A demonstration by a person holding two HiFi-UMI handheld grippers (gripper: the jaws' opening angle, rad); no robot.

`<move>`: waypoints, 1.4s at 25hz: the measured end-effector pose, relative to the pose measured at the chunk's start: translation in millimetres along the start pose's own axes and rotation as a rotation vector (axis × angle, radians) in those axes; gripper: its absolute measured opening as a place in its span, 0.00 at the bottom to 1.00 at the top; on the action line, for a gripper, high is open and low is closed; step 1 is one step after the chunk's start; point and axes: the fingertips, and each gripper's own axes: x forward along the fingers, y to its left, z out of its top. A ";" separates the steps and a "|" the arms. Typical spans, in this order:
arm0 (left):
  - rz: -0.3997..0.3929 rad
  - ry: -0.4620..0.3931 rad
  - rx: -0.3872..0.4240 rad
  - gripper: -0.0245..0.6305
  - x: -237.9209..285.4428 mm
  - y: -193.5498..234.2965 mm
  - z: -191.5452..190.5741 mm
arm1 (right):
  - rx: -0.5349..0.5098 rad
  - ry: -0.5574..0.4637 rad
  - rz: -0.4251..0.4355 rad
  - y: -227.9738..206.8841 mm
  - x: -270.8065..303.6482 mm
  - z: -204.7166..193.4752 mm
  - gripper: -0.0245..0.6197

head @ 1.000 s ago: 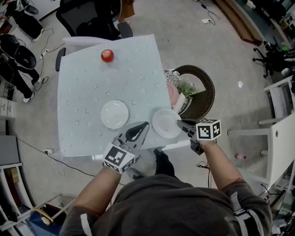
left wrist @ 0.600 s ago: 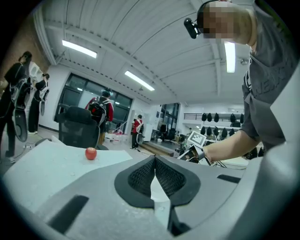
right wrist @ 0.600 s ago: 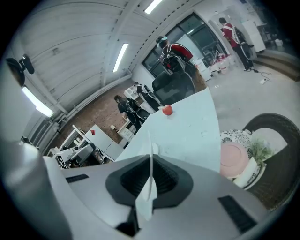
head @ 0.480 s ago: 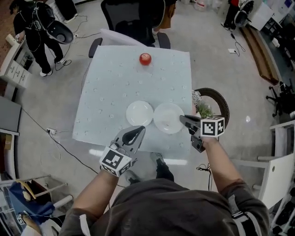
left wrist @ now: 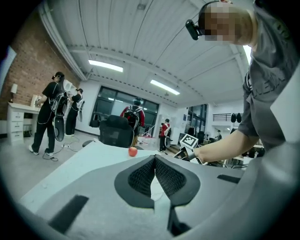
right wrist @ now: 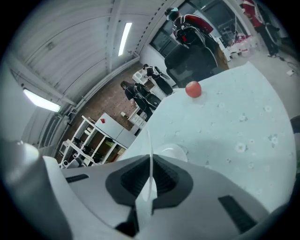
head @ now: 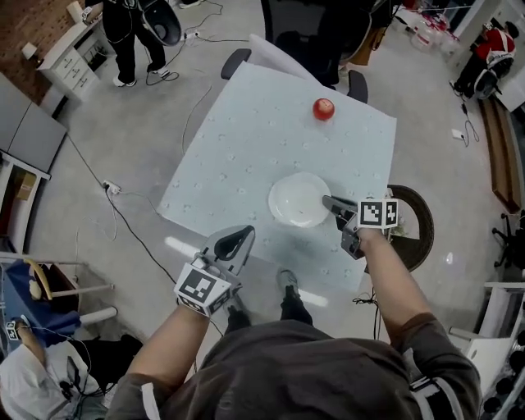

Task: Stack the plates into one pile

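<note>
My right gripper [head: 329, 202] is shut on the right rim of a white plate [head: 297, 199], which I hold over the pale blue table [head: 246, 139]. In the right gripper view the plate's thin edge [right wrist: 150, 154] stands between the jaws of the right gripper [right wrist: 150, 165]. A second white plate [right wrist: 172, 152] lies on the cloth just beyond. In the head view the held plate covers the second one. My left gripper [head: 243, 233] hangs off the table's near edge, shut and holding nothing; its pads [left wrist: 146, 174] touch at the tip.
A red apple [head: 323, 108] sits near the table's far side and shows as well in the left gripper view [left wrist: 132, 151]. A dark office chair [head: 295, 37] stands behind the table. A wicker basket [head: 417, 225] is on the floor at the right. People stand at the far left [head: 131, 25].
The held plate has travelled left, from beside the other plate to over it. The left gripper has drawn back off the table's near edge. The whole view has swung.
</note>
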 end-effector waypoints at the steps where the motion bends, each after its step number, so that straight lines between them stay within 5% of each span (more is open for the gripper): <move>1: 0.015 0.001 -0.007 0.05 -4.6 4.2 -2.5 | 0.008 0.012 0.004 -1.0 8.4 0.0 0.05; 7: 0.069 0.004 -0.039 0.05 -22.1 20.8 -19.0 | 0.068 0.063 0.002 -15.1 43.3 -11.8 0.05; 11: 0.086 0.003 -0.062 0.05 -26.2 26.1 -26.5 | 0.067 0.090 -0.081 -42.8 57.1 -25.5 0.08; 17: 0.095 0.007 -0.082 0.05 -33.2 31.4 -36.3 | -0.271 0.126 -0.350 -64.0 61.6 -28.6 0.18; 21: 0.098 0.000 -0.083 0.05 -36.7 32.5 -34.8 | -0.434 0.130 -0.431 -59.0 60.5 -21.5 0.28; 26: 0.099 -0.017 -0.071 0.05 -40.3 35.0 -24.1 | -0.483 0.098 -0.414 -38.7 52.5 -10.7 0.28; 35: 0.112 -0.081 -0.030 0.05 -59.4 36.7 35.8 | -0.609 -0.035 -0.228 71.8 22.3 23.3 0.28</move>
